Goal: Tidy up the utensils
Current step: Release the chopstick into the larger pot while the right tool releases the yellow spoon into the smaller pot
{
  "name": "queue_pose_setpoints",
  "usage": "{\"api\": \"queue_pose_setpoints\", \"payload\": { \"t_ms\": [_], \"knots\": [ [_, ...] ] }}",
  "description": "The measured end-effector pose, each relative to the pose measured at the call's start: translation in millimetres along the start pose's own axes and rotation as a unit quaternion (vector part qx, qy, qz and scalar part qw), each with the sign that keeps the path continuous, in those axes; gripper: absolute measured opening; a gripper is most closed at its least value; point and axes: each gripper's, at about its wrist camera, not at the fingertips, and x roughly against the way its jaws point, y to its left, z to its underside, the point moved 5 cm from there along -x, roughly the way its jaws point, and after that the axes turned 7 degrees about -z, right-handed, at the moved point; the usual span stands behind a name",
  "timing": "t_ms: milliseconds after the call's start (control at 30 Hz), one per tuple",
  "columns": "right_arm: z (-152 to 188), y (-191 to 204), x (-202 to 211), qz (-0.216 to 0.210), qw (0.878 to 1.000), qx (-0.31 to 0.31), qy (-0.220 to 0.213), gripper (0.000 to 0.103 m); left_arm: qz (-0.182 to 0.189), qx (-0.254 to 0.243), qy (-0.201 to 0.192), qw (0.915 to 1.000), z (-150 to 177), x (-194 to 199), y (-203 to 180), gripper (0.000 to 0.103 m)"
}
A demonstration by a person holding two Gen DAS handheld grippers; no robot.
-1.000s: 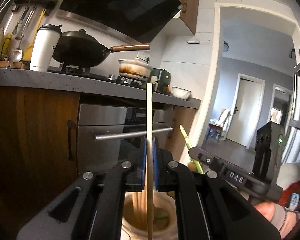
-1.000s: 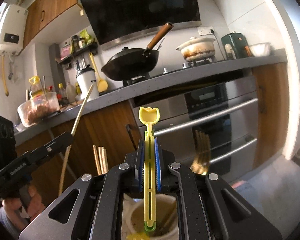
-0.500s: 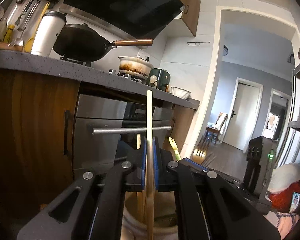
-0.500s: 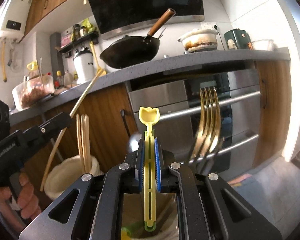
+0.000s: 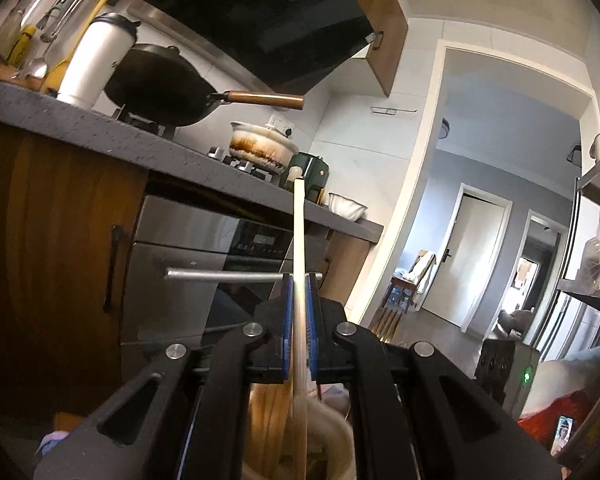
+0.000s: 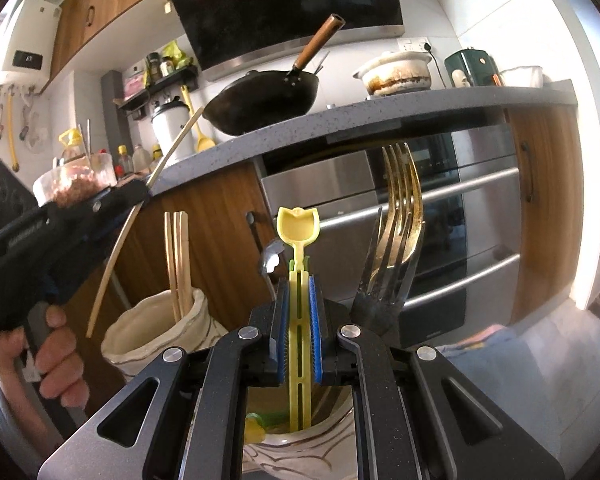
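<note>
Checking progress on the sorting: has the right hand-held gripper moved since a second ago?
Yes. The right hand-held gripper has gone down: the countertop edge sits higher in its view, and the forks now rise well above it.

Chopstick (image 5: 299, 264): pale wood, thin, upright, clamped between left tongs (image 5: 299, 320), lower end inside cream holder (image 5: 332, 432) below, among other wooden sticks.

Yellow plastic utensil (image 6: 299, 280): slotted handle, tulip-shaped top, upright, clamped between right tongs (image 6: 299, 328), lower end inside second cream holder (image 6: 320, 446).

Three wooden chopsticks (image 6: 178, 264): upright in left holder.

Gold forks (image 6: 400, 216): tines up, beside yellow utensil; dark fork (image 6: 374, 280) in front.
</note>
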Motion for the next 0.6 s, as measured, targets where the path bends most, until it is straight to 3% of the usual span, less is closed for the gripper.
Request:
{"api": "queue_pose_setpoints", "payload": {
  "t_ms": [200, 533, 600],
  "knots": [
    [0, -2, 1, -0.003, 1.0, -0.006, 0.0, 0.01, -0.023, -0.022, -0.007, 0.9995, 9, -10, -3, 0.006],
    [-3, 5, 10, 0.007, 1.0, 0.014, -0.002, 0.011, -0.039, -0.075, 0.017, 0.9963, 26, 28, -2, 0.006],
    [-4, 6, 14, 0.011, 1.0, 0.015, -0.002, 0.017, -0.05, -0.083, 0.022, 0.9951, 28, 32, -1, 0.006]
  ]
}}
